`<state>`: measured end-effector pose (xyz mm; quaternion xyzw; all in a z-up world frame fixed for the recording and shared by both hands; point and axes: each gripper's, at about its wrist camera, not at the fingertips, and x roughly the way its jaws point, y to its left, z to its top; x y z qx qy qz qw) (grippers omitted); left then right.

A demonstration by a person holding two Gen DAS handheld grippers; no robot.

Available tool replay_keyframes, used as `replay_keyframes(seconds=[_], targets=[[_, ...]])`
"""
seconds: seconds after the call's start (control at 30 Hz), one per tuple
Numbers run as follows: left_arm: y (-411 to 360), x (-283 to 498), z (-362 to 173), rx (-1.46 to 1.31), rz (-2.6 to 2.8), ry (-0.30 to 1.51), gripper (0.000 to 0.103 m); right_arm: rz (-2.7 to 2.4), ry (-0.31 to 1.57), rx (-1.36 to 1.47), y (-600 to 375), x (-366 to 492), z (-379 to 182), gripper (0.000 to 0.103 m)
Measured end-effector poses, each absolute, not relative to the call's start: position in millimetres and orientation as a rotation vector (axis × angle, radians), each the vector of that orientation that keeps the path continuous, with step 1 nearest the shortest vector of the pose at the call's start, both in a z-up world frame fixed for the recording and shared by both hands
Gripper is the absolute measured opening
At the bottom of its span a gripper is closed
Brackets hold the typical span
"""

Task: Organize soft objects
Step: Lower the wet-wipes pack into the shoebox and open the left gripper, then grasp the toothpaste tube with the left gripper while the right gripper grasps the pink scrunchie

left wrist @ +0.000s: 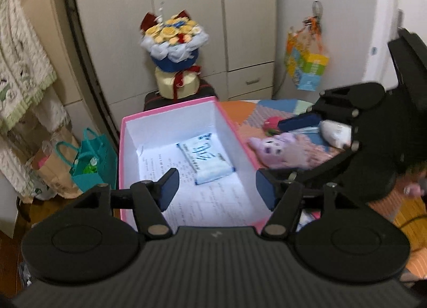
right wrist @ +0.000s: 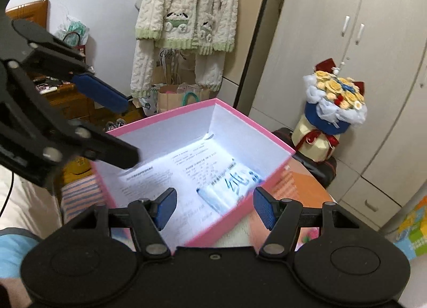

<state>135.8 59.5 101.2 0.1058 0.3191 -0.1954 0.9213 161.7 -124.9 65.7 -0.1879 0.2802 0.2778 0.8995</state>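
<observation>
- Pale wardrobe doors (left wrist: 186,14) fill the background of the bedroom we work in, with a cream knitted cardigan (right wrist: 186,14) hanging on the wall beside them.
- We see a patterned bedspread (left wrist: 277,106) under everything, orange and striped where it shows.
- Our pink box (left wrist: 229,123) sits open on it, white inside, its floor lined with printed paper.
- A flower bouquet (left wrist: 173,49) stands beyond the box on a dark case, and paper bags (left wrist: 66,166) crowd the floor at its left.
- Beside the box on the right lies a lilac plush toy (left wrist: 277,151), still outside it; we judge it light and squashy, best pinched across the body, not by an ear.
- One soft tissue pack (left wrist: 205,160) already rests flat on the box floor; its plastic wrap looks slippery, so we would grip the short sides.
- Our left gripper (left wrist: 217,188) hovers over the near end of the box, jaws partly spread and empty.
- Our right gripper (right wrist: 214,208) hangs above the box's near corner, jaws likewise parted with nothing between them.
- Motion blur smears the pack's lettering in the right wrist view, and the right gripper's body hides part of the plush and a white item behind it; what that is we cannot tell.
</observation>
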Motion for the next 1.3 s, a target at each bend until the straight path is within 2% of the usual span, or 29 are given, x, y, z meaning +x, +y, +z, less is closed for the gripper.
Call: replay_keyframes(seconds=[0.27,0.43,0.77,1.13,1.3], targets=[[23.6,80.4,106.5,0.303,-0.508,0.592,0.074,0.569,0.606,-0.182,-207.7,122.5,81.1,0.076],[-8.2,66.7,89.8,0.332,-0.603,0.612,0.074,0.561,0.604,-0.055,-250.8,105.8,74.2,0.078],[-52.0,70.4,38.4,0.334,-0.651,0.643,0.074,0.463,0.6,0.024,-299.0,99.9,34.2,0.079],[-94.4,100.6,-43.6,0.302,-0.481,0.635,0.071,0.454,0.585,0.062,-304.6,135.2,-22.9,0.079],[-100.2,117.7,-66.0,0.269,-0.37,0.567,0.07,0.424,0.587,0.017,-295.7,155.4,-44.8,0.079]])
